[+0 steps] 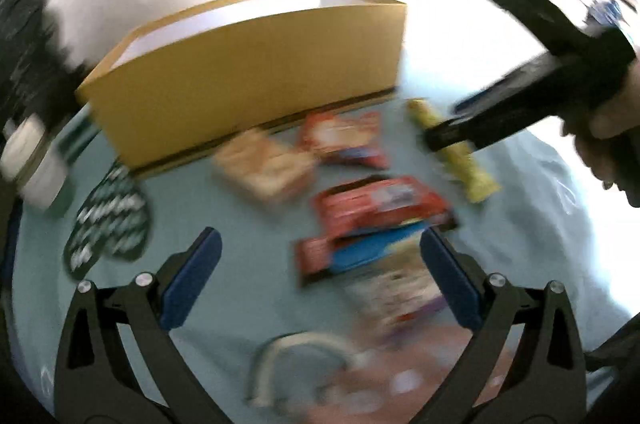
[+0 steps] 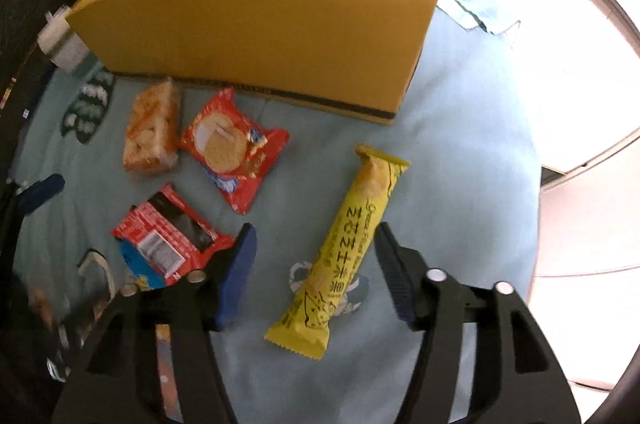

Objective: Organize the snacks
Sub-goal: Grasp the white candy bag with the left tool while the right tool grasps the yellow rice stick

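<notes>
Teal cloth | yellow bar between open right jaws | box behind

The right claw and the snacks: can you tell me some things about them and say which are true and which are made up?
1. The right claw is open over the long yellow snack bar, not pinching it. True.
2. The yellow box is lying on its side. False: it stands upright with its open top up, and snacks already show inside.
3. The red cookie packet lies on the blue cloth, in front of the box. True.
4. The left claw is squeezing a red packet. False: it is wide open, holding nothing.
5. The orange snack pack sits inside the box. False: it lies on the cloth beside the red cookie packet.
</notes>
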The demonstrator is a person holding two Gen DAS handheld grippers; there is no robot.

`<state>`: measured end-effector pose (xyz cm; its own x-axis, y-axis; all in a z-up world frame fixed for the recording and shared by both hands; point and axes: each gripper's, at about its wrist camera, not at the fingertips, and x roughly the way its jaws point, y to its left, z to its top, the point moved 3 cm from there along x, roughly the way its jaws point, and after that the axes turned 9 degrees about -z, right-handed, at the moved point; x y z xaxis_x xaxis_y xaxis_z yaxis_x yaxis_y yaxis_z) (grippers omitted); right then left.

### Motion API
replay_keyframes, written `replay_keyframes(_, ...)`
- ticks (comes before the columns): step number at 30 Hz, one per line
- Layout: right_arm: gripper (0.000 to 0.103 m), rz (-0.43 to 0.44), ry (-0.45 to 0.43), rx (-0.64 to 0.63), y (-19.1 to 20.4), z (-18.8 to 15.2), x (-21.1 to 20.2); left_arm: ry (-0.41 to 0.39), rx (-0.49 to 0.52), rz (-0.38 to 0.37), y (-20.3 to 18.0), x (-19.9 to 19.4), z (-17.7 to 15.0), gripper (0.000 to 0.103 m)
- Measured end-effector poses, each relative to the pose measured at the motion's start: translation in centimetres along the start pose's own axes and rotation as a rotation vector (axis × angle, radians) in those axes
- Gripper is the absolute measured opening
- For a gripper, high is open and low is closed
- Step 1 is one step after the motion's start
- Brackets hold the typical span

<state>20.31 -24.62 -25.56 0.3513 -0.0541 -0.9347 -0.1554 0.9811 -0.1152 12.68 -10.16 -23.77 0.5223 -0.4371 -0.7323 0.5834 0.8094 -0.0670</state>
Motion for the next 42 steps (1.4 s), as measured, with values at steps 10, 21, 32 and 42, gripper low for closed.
replay_keyframes(10,0.102,-0.047,0.055,0.070,1.1,-4.4,2.6,0.121,-0.097,0.081,1.3,3.8,-2.0,0.066)
replay_keyframes(21,0.027,-0.017,-0.011,0.046,0.2,-5.3,1.2,0.085,-0.172,0.082,5.9,1.2,-4.5,0.033)
replay_keyframes(32,0.030,-0.015,-0.041,0.031,-0.9,-4.0,-0.4,0.048,-0.318,0.126,9.6,-1.1,-5.5,0.078)
replay_keyframes(42,0.062,-0.079,-0.040,0.008,0.4,-2.1,0.9,0.084,-0.095,0.026,3.8,-0.4,-6.5,0.083)
